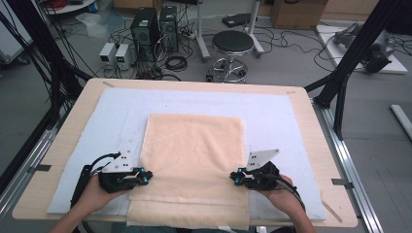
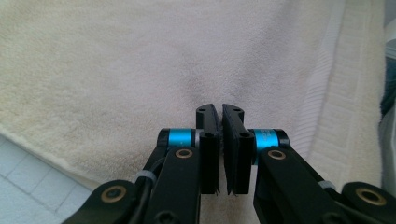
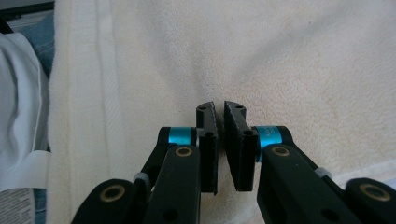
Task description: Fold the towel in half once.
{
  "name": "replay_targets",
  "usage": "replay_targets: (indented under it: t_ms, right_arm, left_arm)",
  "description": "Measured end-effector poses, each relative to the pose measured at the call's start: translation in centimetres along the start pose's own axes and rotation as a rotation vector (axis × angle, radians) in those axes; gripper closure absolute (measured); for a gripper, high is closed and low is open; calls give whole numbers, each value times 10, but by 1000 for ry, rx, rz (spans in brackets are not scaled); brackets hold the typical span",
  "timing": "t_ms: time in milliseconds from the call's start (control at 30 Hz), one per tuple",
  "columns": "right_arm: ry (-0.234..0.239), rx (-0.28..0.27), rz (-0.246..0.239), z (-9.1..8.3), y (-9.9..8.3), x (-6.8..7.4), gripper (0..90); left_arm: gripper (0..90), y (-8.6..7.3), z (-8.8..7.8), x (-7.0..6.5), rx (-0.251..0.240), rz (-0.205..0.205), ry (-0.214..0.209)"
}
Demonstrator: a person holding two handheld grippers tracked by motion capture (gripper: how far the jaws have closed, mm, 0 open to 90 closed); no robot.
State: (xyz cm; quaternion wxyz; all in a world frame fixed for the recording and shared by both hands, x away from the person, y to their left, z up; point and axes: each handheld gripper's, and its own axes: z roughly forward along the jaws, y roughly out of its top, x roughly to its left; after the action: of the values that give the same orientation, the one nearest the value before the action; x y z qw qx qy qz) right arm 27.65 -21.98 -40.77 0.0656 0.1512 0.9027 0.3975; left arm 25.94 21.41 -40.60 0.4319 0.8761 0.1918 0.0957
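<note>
Both claws sit at the near side edges of a soft, fuzzy cream towel (image 1: 192, 160), folded flat into a rectangle with a ribbed hem. The left claw (image 2: 220, 112) has its jaws together, and so does the right claw (image 3: 220, 108); can't tell if either has any cloth pinched. Under the towel is a pale blue mat (image 1: 286, 121) on a light wood tabletop (image 1: 311, 131). Farther off from the claws: a round black stool (image 1: 232, 43), computer towers (image 1: 154, 24) and tangled cables on the grey floor.

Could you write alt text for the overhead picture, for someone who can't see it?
Two hands each press a black gripper onto opposite side edges of a cream towel, fingers shut, on a blue-padded wooden table.
</note>
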Motion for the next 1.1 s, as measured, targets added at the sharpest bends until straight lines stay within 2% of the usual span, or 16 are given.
replay_targets:
  t_ms: [133, 333, 433, 500, 667, 733, 767, 800, 833, 900, 1000, 1100]
  right_arm:
    - [0, -28, -11, -10, 3, 7, 842]
    - [14, -41, -36, -22, 6, 24, 842]
    - [20, -33, -45, -25, 5, 31, 842]
    - [24, -26, -36, -22, 2, 30, 841]
    - [31, 16, 11, 1, -9, 12, 821]
    - [18, 40, 19, 9, -11, 6, 787]
    - [19, 45, 31, 11, -11, 2, 740]
    - [10, 38, 44, 12, -10, -1, 720]
    - [15, 28, 43, 10, -10, -2, 713]
    - [-7, 4, 37, 3, -8, 0, 686]
    - [-15, -30, 19, -6, -7, 5, 682]
    - [-31, -24, 6, -11, -8, 12, 669]
  left_arm:
    - [851, 4, -10, -7, -9, 7, -11]
    - [851, 8, -27, -21, -12, 27, -36]
    - [851, 6, -27, -24, -10, 23, -53]
    - [850, 3, -19, -22, 6, 13, -56]
    - [831, -8, 6, -3, 41, -39, -41]
    - [789, -7, 12, 6, 47, -60, -24]
    - [744, -6, 13, 10, 48, -66, -18]
    - [703, -4, 12, 11, 41, -68, -15]
    - [691, -3, 10, 12, 29, -65, -12]
    - [647, 0, 3, 9, -1, -51, -3]
    - [622, 1, -6, 5, -19, -39, 15]
    - [615, -2, -12, 1, -28, -37, 26]
